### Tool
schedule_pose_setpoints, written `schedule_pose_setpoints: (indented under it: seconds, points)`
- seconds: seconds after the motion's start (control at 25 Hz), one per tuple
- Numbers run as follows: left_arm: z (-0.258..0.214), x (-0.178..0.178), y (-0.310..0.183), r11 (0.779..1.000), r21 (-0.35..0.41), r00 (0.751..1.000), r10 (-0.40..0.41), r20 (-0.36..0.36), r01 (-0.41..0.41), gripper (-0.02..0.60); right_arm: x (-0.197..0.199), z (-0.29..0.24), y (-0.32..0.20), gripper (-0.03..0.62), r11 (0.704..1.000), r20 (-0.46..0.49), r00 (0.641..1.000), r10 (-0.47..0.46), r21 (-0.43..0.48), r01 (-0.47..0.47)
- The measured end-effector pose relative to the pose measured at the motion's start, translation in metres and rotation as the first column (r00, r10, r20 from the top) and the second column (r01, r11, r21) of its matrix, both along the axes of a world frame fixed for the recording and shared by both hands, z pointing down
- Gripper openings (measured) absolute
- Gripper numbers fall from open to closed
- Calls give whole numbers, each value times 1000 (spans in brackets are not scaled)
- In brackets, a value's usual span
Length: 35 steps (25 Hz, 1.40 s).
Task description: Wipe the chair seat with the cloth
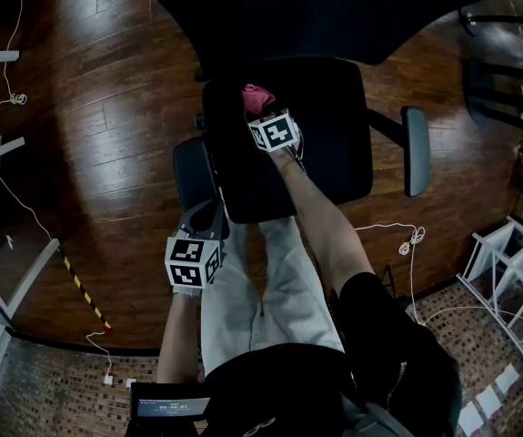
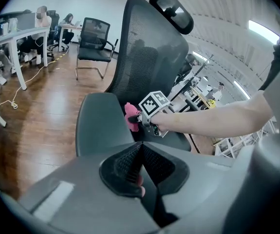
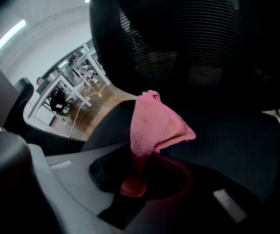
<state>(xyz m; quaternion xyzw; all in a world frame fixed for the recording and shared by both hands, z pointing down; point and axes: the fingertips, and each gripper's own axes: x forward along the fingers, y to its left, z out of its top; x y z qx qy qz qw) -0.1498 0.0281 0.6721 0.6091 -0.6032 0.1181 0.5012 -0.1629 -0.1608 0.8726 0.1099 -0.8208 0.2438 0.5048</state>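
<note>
The right hand-held gripper is clamped on a corner of the pink cloth, which hangs over the back of the chair seat; the dark views do not settle whether it touches. The left hand-held gripper is closed, seemingly empty, near the seat's front. With so small a pinch, a hard sweep could pull the cloth free.

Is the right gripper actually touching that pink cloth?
Touching. The right gripper view shows the right gripper shut on the pink cloth, which bunches out beyond its jaws.
</note>
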Motion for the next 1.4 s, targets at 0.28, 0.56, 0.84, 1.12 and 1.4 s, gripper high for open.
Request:
schedule_pose_setpoints:
  seconds: [0.28,0.56,0.84,1.12,1.4]
  points:
    - [-1,0,0,1000,2,1000,7,0,-7,-6,-51,-30,73,66,965,226,971,-80,-227,132]
    - [-1,-1,0,1000,0,1000,8,-2,-8,-6,-47,-30,109,66,921,299,937,-182,-283,269]
    - [0,-2,1,1000,-1,1000,8,4,-8,-6,-3,-18,49,66,970,201,975,-90,-203,132]
    - [0,-3,2,1000,-2,1000,8,13,-8,-6,97,6,-37,66,993,46,997,63,-99,-59]
    - [0,-3,2,1000,-4,1000,8,11,-8,-6,195,-2,-114,66,979,-76,978,196,67,-191]
